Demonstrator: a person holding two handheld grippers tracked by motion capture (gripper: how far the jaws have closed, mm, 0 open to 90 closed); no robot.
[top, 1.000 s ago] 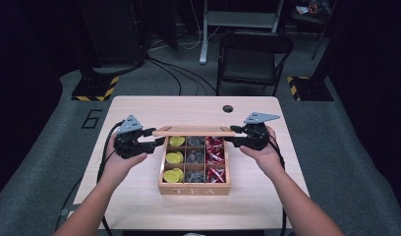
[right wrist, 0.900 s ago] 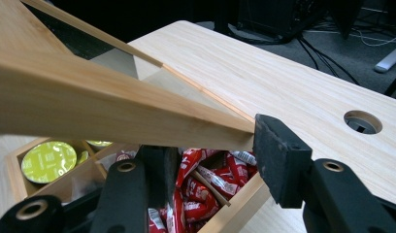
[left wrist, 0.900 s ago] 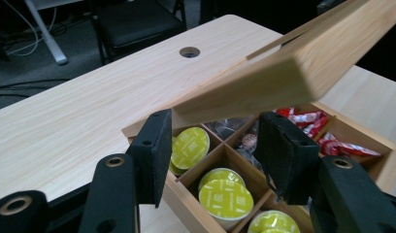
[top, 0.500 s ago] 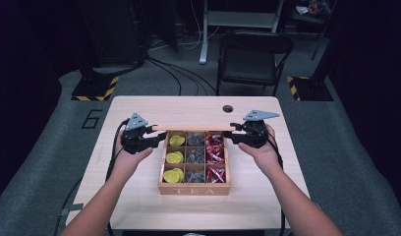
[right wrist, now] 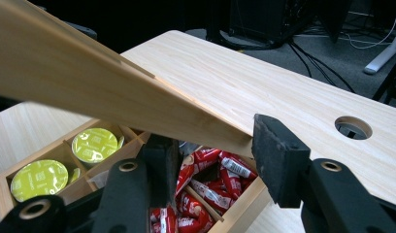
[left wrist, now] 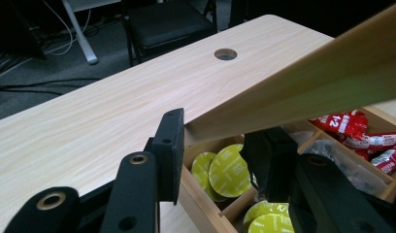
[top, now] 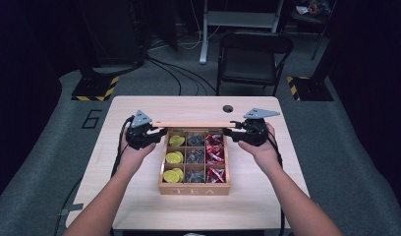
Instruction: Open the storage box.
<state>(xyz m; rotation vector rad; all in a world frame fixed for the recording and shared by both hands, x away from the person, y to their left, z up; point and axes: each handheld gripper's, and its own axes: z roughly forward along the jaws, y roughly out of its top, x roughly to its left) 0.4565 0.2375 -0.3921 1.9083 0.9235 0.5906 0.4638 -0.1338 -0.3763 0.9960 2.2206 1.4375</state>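
Observation:
An open wooden tea box (top: 193, 189) sits mid-table, with yellow pods (top: 173, 158) in its left column, grey packets (top: 194, 156) in the middle and red sachets (top: 215, 155) on the right. Its wooden lid (top: 196, 124) hangs edge-on above the back of the box. My left gripper (top: 159, 131) is shut on the lid's left end, my right gripper (top: 231, 129) on its right end. In the left gripper view the lid (left wrist: 322, 73) runs from between the jaws (left wrist: 218, 155) over the pods (left wrist: 230, 170). In the right gripper view the lid (right wrist: 89, 87) ends between the jaws (right wrist: 218, 158), above the sachets (right wrist: 210, 189).
The light wooden table (top: 139, 196) has a round cable hole (top: 228, 108) behind the box. A black folding chair (top: 252, 59) stands beyond the far edge, with cables and a hazard-striped base (top: 95, 91) on the floor.
Both grippers have risen a little and moved away from me, carrying the lid up from the box's back edge.

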